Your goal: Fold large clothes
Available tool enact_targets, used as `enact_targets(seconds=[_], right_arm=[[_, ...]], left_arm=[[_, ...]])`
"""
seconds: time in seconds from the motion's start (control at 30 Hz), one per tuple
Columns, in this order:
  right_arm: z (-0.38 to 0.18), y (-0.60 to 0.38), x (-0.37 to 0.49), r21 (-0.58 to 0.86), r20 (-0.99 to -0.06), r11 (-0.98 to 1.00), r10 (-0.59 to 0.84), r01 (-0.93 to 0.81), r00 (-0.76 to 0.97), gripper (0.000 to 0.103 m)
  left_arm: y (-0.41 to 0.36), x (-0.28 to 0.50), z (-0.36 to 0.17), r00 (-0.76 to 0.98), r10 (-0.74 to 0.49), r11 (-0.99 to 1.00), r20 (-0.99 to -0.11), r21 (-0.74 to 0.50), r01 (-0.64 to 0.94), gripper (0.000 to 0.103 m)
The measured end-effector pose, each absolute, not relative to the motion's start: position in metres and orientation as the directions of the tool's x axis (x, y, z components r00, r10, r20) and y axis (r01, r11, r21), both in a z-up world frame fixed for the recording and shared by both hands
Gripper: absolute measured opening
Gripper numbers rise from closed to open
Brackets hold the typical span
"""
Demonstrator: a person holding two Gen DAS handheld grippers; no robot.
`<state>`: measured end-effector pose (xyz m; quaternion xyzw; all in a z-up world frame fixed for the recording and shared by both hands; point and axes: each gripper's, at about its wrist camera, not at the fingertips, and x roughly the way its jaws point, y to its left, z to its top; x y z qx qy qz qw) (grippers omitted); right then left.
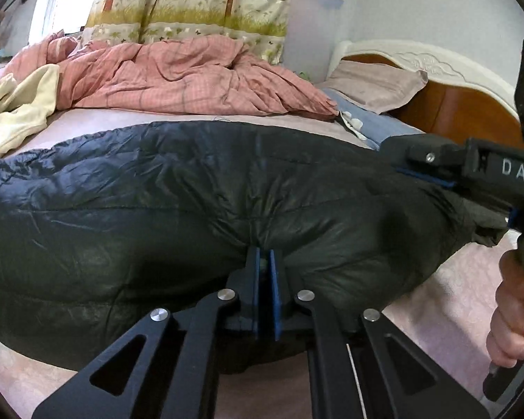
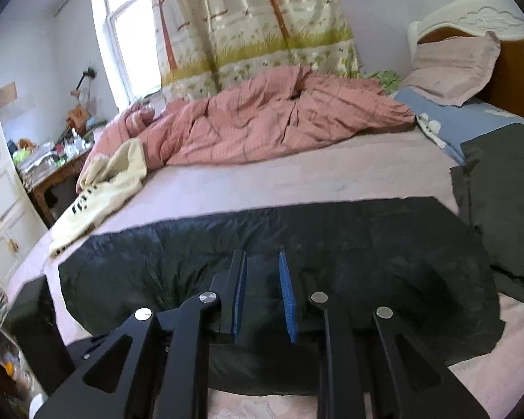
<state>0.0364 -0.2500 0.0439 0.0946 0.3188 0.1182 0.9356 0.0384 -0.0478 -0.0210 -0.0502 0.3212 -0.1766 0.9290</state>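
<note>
A large black puffy jacket (image 1: 157, 209) lies across the pink bed sheet (image 1: 199, 116). My left gripper (image 1: 264, 253) is shut on a pinch of the black jacket at its near edge. My right gripper shows in the left wrist view (image 1: 422, 169) at the jacket's right end, held by a hand. In the right wrist view the right gripper (image 2: 262, 265) is open, its blue pads apart just above the black jacket (image 2: 366, 244). A dark sleeve or flap (image 2: 506, 202) lies to the right.
A crumpled pink quilt (image 2: 262, 122) lies along the far side of the bed. A cream garment (image 2: 111, 188) lies at the left. A pillow (image 2: 454, 70) leans on the wooden headboard (image 1: 454, 104). A cluttered side table (image 2: 52, 164) and white cabinet (image 2: 3, 192) stand left of the bed.
</note>
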Motion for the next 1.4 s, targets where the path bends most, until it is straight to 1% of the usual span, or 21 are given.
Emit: enact_targets(seconds=[0.1,0.13,0.17,0.2,0.23,0.3,0.37,0.43,0.5,0.53,0.57,0.7,0.77,0.87,1.0,1.17,1.27,1.4], right_arm=[[0.043,-0.238,0.040,0.265,-0.598,0.939,0.340,-0.221,0.726,0.022],[0.042,-0.234,0.043,0.274,-0.616,0.930,0.367,-0.246,0.697,0.023],[0.040,-0.229,0.048,0.294,-0.645,0.918,0.397,-0.268,0.653,0.023],[0.038,-0.226,0.051,0.306,-0.668,0.911,0.413,-0.277,0.619,0.023],[0.035,-0.220,0.057,0.325,-0.701,0.905,0.426,-0.276,0.571,0.023],[0.034,-0.211,0.064,0.327,-0.736,0.899,0.436,-0.292,0.518,0.023],[0.038,-0.201,0.070,0.327,-0.756,0.896,0.439,-0.301,0.485,0.023],[0.041,-0.192,0.076,0.345,-0.773,0.891,0.448,-0.294,0.449,0.023],[0.040,-0.186,0.087,0.330,-0.808,0.907,0.414,-0.261,0.418,0.024],[0.038,-0.182,0.093,0.305,-0.831,0.921,0.381,-0.241,0.405,0.029],[0.035,-0.176,0.098,0.283,-0.851,0.931,0.354,-0.229,0.387,0.031],[0.010,-0.162,0.121,0.303,-0.899,0.931,0.350,-0.201,0.265,0.031],[-0.001,-0.158,0.130,0.269,-0.918,0.945,0.310,-0.186,0.247,0.031],[-0.018,-0.157,0.141,0.256,-0.930,0.953,0.288,-0.160,0.229,0.031],[-0.024,-0.148,0.151,0.217,-0.932,0.961,0.256,-0.171,0.256,0.031],[-0.022,-0.150,0.173,0.237,-0.923,0.961,0.268,-0.139,0.275,0.031],[-0.022,-0.153,0.193,0.215,-0.912,0.971,0.237,-0.101,0.336,0.031],[-0.041,-0.148,0.215,0.217,-0.926,0.974,0.227,-0.068,0.302,0.031]], left_arm=[[-0.048,0.034,-0.020,0.738,-0.350,0.937,-0.577,-0.211,0.280,0.006],[-0.045,0.027,-0.020,0.739,-0.361,0.932,-0.568,-0.237,0.273,0.013],[-0.040,0.021,-0.021,0.733,-0.404,0.913,-0.548,-0.298,0.280,0.021],[-0.036,0.014,-0.024,0.723,-0.446,0.889,-0.528,-0.353,0.291,0.035],[-0.033,0.008,-0.026,0.729,-0.448,0.885,-0.518,-0.376,0.276,0.035],[-0.033,0.000,-0.027,0.762,-0.375,0.917,-0.528,-0.333,0.221,0.033],[-0.032,-0.003,-0.028,0.783,-0.340,0.929,-0.521,-0.316,0.193,0.033],[-0.029,-0.001,-0.028,0.782,-0.354,0.921,-0.514,-0.338,0.195,0.033],[-0.032,0.008,-0.034,0.754,-0.357,0.922,-0.552,-0.338,0.189,0.033],[-0.034,0.013,-0.038,0.736,-0.359,0.924,-0.574,-0.333,0.190,0.033],[-0.036,0.017,-0.042,0.726,-0.359,0.924,-0.586,-0.335,0.186,0.033],[-0.035,0.027,-0.048,0.708,-0.362,0.921,-0.606,-0.352,0.169,0.033],[-0.034,0.031,-0.050,0.699,-0.365,0.918,-0.615,-0.361,0.162,0.032],[-0.031,0.037,-0.054,0.685,-0.372,0.913,-0.627,-0.379,0.150,0.032],[-0.027,0.044,-0.059,0.661,-0.392,0.903,-0.640,-0.403,0.146,0.032],[-0.025,0.044,-0.059,0.662,-0.396,0.901,-0.637,-0.407,0.148,0.032],[-0.026,0.043,-0.058,0.663,-0.394,0.903,-0.636,-0.402,0.151,0.032],[-0.023,0.043,-0.062,0.665,-0.400,0.900,-0.631,-0.409,0.153,0.032]])
